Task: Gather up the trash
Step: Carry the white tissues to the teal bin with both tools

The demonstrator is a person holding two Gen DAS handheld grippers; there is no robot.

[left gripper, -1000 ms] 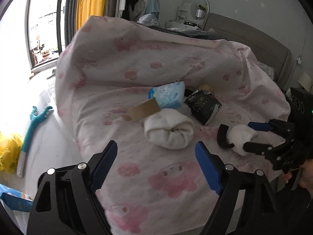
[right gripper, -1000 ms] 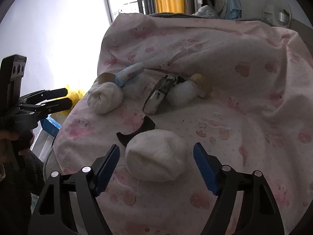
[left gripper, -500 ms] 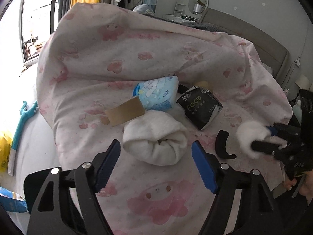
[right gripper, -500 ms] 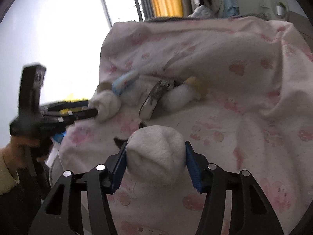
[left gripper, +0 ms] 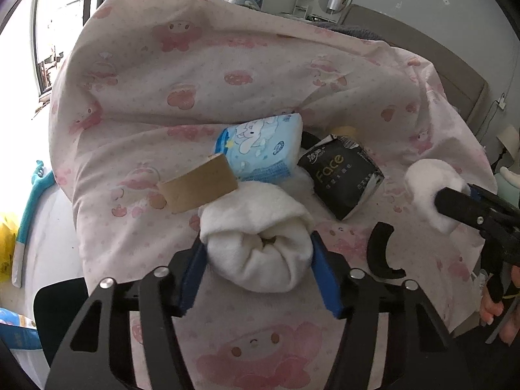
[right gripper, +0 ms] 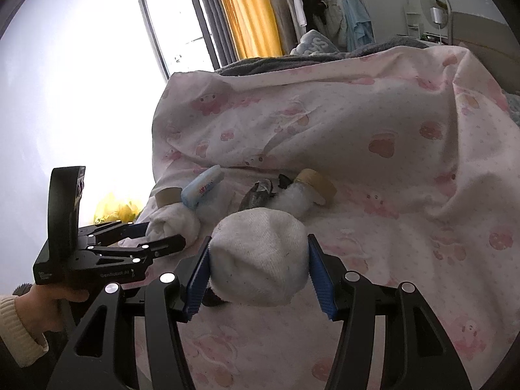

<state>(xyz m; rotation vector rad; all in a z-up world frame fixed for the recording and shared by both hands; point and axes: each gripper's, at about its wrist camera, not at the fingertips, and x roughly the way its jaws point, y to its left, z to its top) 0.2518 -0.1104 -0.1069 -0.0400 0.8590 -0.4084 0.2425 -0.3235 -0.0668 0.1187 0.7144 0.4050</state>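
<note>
My left gripper (left gripper: 256,273) is shut on a rolled white sock (left gripper: 260,243) that lies on the pink bedspread (left gripper: 195,74). My right gripper (right gripper: 258,269) is shut on a second white sock ball (right gripper: 260,253) and holds it above the bed; it also shows in the left wrist view (left gripper: 429,188). Behind lie a flattened cardboard tube (left gripper: 198,183), a blue tissue pack (left gripper: 260,149), a black "Face" packet (left gripper: 341,175) and a black curved plastic piece (left gripper: 380,253).
A white wad with a tan tape roll (right gripper: 312,188) lies further back on the bed. A yellow bag (right gripper: 113,211) and a teal handled tool (left gripper: 29,208) are on the floor to the left. A window and yellow curtain (right gripper: 247,13) stand behind.
My left gripper moved forward and closed on the rolled sock. My right gripper closed on the other sock ball and lifted it off the bedspread.
</note>
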